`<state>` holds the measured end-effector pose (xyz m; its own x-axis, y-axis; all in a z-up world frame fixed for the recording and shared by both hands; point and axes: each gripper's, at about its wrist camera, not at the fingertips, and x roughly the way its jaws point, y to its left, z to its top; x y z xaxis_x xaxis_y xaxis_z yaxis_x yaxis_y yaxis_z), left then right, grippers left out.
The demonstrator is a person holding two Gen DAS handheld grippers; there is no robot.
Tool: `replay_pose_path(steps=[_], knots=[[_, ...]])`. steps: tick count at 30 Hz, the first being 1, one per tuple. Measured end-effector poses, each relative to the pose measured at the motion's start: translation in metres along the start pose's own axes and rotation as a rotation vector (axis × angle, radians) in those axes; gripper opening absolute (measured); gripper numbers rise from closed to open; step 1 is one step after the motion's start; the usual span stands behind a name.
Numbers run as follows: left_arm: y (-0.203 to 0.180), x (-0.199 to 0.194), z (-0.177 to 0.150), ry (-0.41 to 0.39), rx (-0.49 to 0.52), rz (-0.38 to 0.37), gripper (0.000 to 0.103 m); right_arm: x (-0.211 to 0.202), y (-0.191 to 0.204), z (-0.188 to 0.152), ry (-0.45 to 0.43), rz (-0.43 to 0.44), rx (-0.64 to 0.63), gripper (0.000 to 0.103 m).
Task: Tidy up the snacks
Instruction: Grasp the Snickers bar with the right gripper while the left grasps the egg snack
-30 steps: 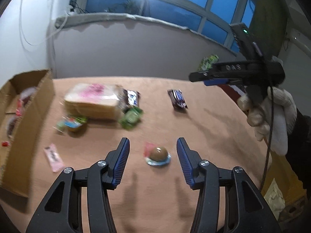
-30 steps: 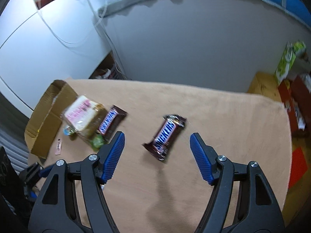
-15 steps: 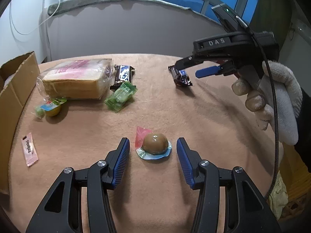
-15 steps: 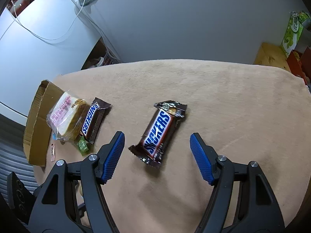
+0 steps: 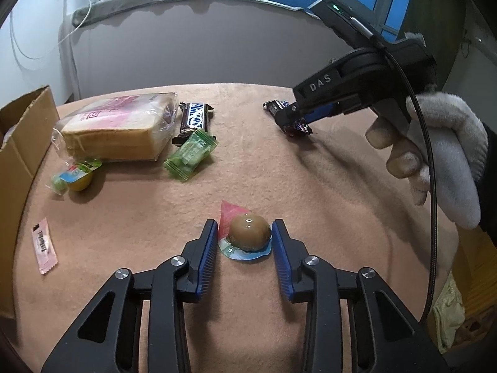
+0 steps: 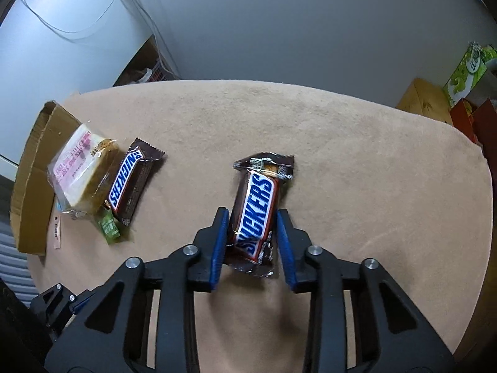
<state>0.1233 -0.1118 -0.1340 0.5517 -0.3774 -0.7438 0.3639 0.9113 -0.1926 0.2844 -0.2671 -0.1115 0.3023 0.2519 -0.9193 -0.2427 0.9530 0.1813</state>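
Observation:
My left gripper [image 5: 245,236] has closed around a packaged brown egg [image 5: 249,235] on the tan table; both pads touch its sides. My right gripper [image 6: 252,220] has closed on a Snickers bar [image 6: 256,209] lying on the table; it also shows in the left wrist view [image 5: 292,116]. A second Snickers bar [image 6: 129,180] lies beside a bagged loaf of bread [image 6: 82,174]. The cardboard box [image 5: 18,155] stands open at the left edge.
A green candy packet [image 5: 191,155], a jelly cup [image 5: 77,177] and a pink sachet [image 5: 43,250] lie on the left half of the table [image 5: 310,186]. Boxes [image 6: 466,71] stand beyond the table's far right edge.
Both grippers moved forward and down and narrowed: the left jaws closed onto the egg, the right jaws closed onto the Snickers bar.

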Motion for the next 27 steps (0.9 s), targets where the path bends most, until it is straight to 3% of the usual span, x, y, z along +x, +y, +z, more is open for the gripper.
replay_pose_path(steps=[7,17,27], knots=[[0.011,-0.005,-0.001,-0.013,0.004,-0.003,0.024,-0.007,-0.006,-0.015,-0.021,0.032,0.021,0.031],[0.019,-0.016,-0.001,-0.045,-0.012,0.01,0.022,-0.038,0.003,-0.029,-0.085,0.054,0.002,0.031],[0.04,-0.057,-0.003,-0.133,-0.051,0.04,0.022,-0.068,0.025,-0.029,-0.15,0.091,-0.041,0.031]])
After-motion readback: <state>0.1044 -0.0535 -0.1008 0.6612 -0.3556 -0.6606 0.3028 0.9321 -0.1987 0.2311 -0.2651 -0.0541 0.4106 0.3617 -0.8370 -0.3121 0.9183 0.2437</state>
